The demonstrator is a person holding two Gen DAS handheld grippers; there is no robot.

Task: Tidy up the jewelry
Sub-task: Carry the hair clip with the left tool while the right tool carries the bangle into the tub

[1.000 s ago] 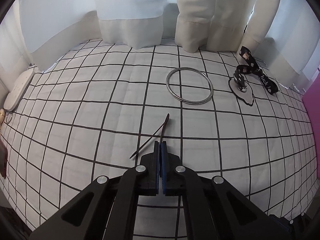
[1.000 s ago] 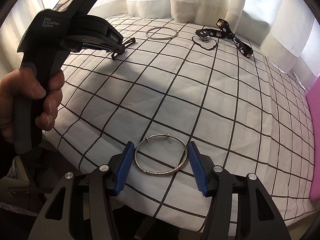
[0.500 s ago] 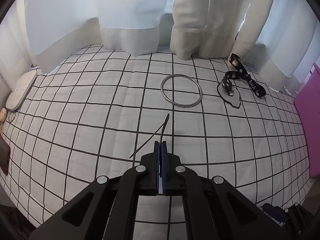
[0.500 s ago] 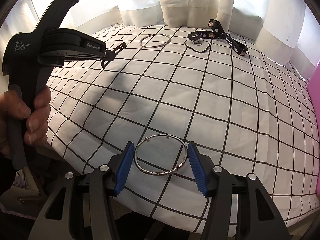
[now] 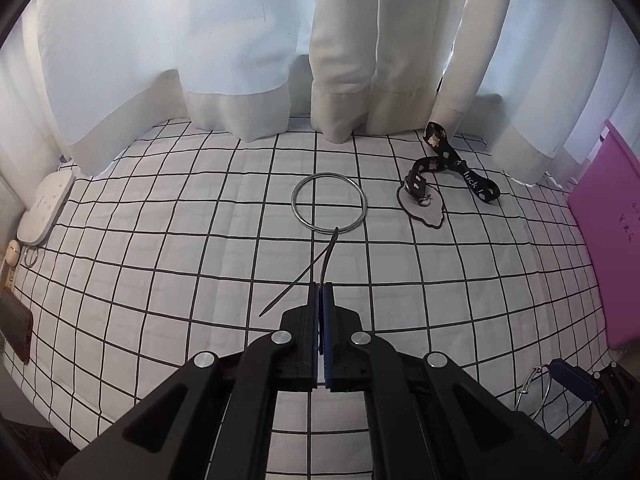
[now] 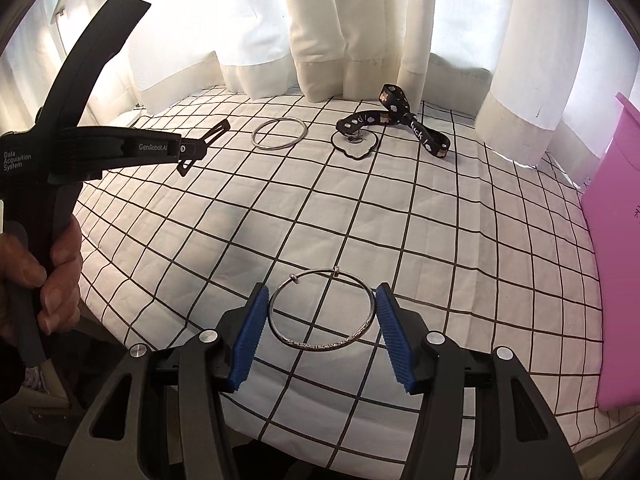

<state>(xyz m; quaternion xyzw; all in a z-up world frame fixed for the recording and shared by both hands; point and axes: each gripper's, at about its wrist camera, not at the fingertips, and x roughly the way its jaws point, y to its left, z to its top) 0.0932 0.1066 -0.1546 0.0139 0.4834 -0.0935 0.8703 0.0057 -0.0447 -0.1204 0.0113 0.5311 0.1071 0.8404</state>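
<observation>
My left gripper (image 5: 320,292) is shut on a black hair clip (image 5: 322,256), which sticks out past its blue pads above the checked sheet. The right wrist view shows that same left gripper (image 6: 192,148) and hair clip (image 6: 214,132) held up at the left by a hand. A silver bangle (image 6: 320,346) with small beads sits between the pads of my right gripper (image 6: 322,300), touching both, lifted off the sheet. Farther back, a plain silver ring (image 5: 294,205) lies flat on the sheet. My right gripper (image 5: 576,376) also shows low at the right in the left wrist view.
A black patterned lanyard (image 5: 440,160) with a white charm (image 5: 426,212) lies right of the plain ring. A pink box (image 6: 616,240) stands at the right edge. White curtains (image 5: 340,60) hang along the back. A white power strip (image 5: 46,208) and a dark phone (image 5: 16,324) lie at the left.
Both grippers have risen away from the sheet, each keeping its piece. The ring and lanyard now appear farther off, and more curtain is in view.
</observation>
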